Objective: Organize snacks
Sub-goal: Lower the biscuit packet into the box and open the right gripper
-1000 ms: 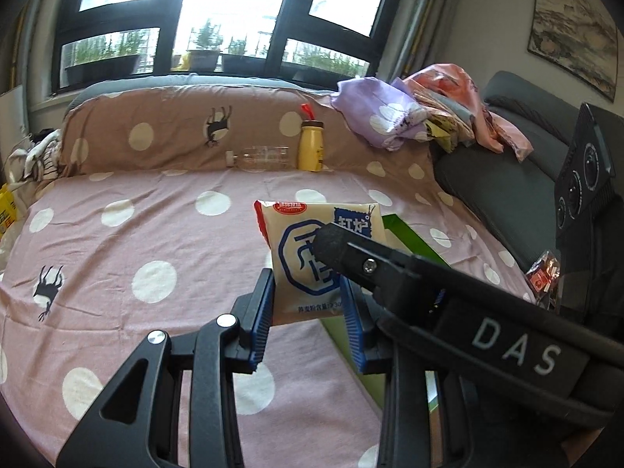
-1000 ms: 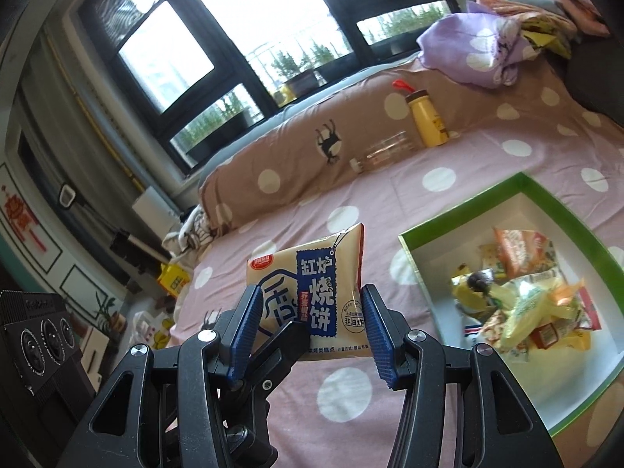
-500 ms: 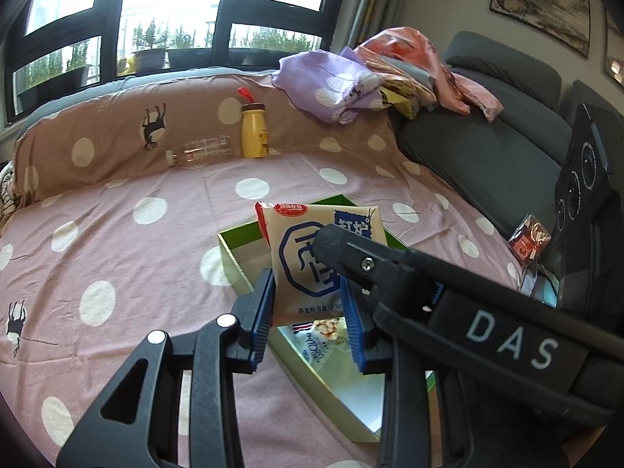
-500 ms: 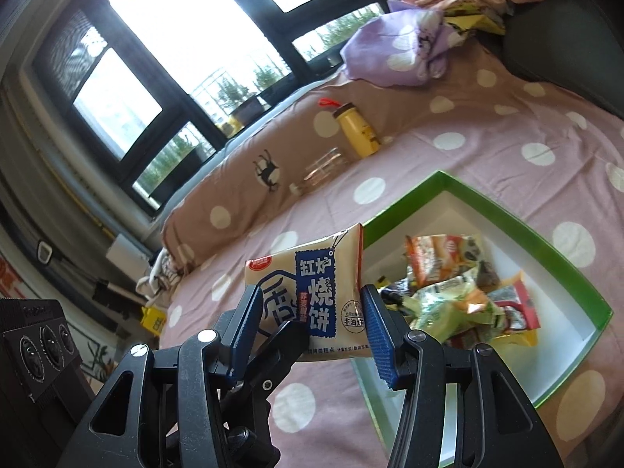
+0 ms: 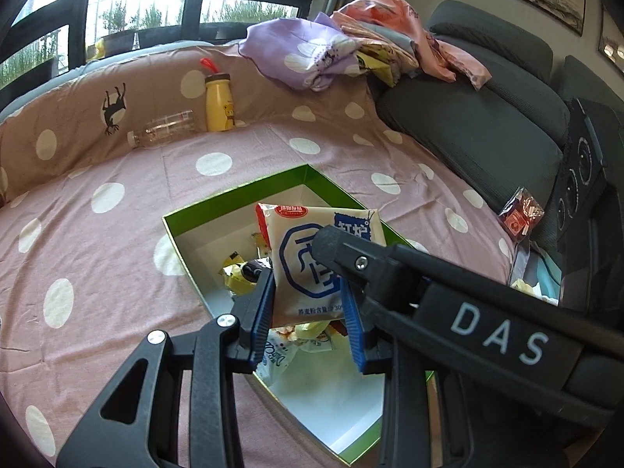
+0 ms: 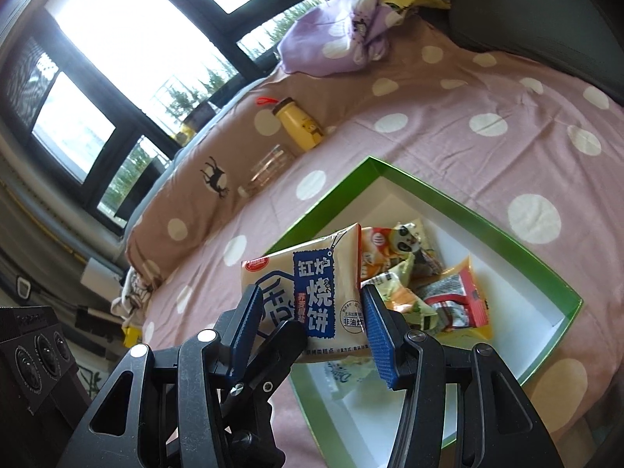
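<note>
A cream and blue biscuit packet hangs in the air above the green-rimmed white box. Both grippers hold it together. My left gripper is shut on its lower part. My right gripper is shut on it too, and its arm crosses the left wrist view in front of the packet. Several small wrapped snacks lie in a heap inside the box.
The box lies on a pink polka-dot bedsheet. A yellow bottle and a clear bottle lie by the brown bolster. Clothes are piled on a grey sofa. A red snack packet sits at the right.
Both grippers have carried the packet to the right, from over the bare sheet to over the box. The box and its snacks now fill the view below the packet.
</note>
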A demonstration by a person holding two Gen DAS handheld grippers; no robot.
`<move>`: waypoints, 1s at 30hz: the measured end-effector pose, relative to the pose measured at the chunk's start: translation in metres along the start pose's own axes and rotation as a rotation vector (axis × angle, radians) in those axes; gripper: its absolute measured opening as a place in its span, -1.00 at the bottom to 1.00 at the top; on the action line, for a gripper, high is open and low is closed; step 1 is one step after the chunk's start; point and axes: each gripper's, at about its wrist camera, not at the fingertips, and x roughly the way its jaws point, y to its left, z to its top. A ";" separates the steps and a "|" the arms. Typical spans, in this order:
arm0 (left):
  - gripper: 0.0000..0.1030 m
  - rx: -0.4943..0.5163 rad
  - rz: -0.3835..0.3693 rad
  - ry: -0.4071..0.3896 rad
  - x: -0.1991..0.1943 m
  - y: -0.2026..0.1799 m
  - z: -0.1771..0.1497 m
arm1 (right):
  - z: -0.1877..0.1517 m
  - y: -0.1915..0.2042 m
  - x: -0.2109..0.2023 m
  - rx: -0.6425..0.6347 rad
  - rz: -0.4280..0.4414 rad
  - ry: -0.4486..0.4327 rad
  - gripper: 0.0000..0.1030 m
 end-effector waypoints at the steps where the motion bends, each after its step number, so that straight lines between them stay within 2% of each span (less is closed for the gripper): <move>1: -0.37 -0.002 -0.005 0.010 0.004 0.000 0.000 | 0.000 -0.002 0.001 0.004 -0.005 0.004 0.06; 14: -0.37 -0.023 -0.041 0.095 0.033 -0.004 -0.002 | 0.003 -0.023 0.018 0.052 -0.074 0.061 0.06; 30: -0.37 -0.049 -0.077 0.143 0.049 -0.001 -0.004 | 0.003 -0.032 0.029 0.072 -0.103 0.086 0.06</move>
